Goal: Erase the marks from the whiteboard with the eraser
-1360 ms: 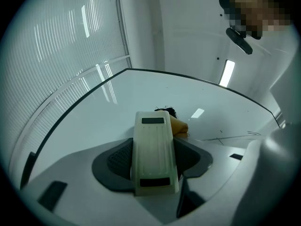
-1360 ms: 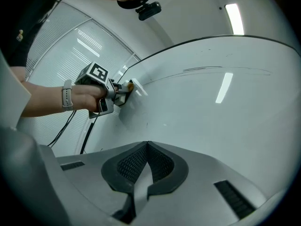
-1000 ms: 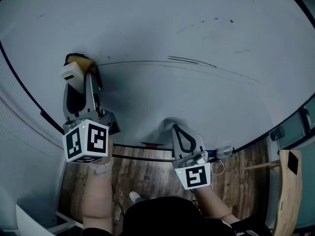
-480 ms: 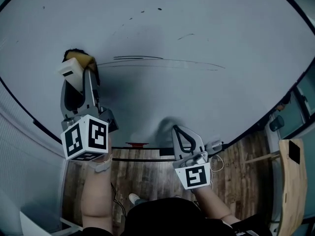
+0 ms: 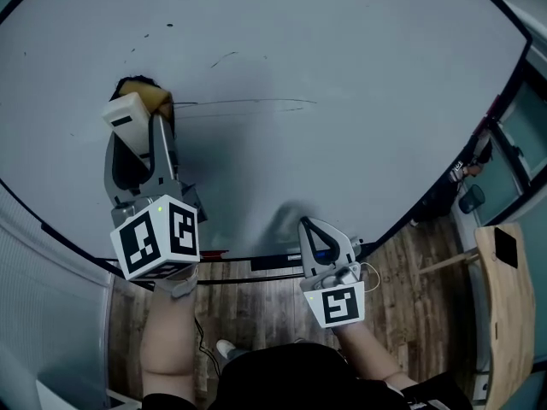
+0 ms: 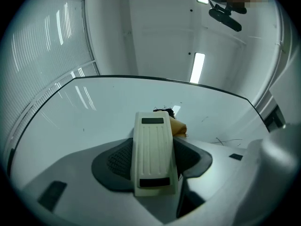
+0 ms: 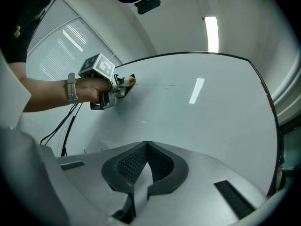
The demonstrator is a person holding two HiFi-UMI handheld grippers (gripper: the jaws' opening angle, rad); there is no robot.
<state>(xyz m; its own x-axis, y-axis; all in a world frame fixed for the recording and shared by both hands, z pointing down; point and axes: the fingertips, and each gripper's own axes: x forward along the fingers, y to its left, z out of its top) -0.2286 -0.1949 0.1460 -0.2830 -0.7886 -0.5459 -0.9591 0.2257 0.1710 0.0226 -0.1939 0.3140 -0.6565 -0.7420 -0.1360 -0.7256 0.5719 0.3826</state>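
Gripping cream ribbed eraser [image 6: 151, 159], tan pad [image 5: 152, 99] against whiteboard [image 5: 359, 126]

Whiteboard [image 5: 359, 101] glossy, smooth; eraser [image 6: 151, 157] ribbed cream plastic, matt; jaws lined dark, textured, matt; floor [image 5: 265, 301] wood planks.

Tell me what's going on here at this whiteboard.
A person is erasing a whiteboard. The left gripper is shut on the eraser, pressing it to the board at the left end of a thin dark line not yet wiped. The right gripper is shut and empty, low near the board's bottom edge.
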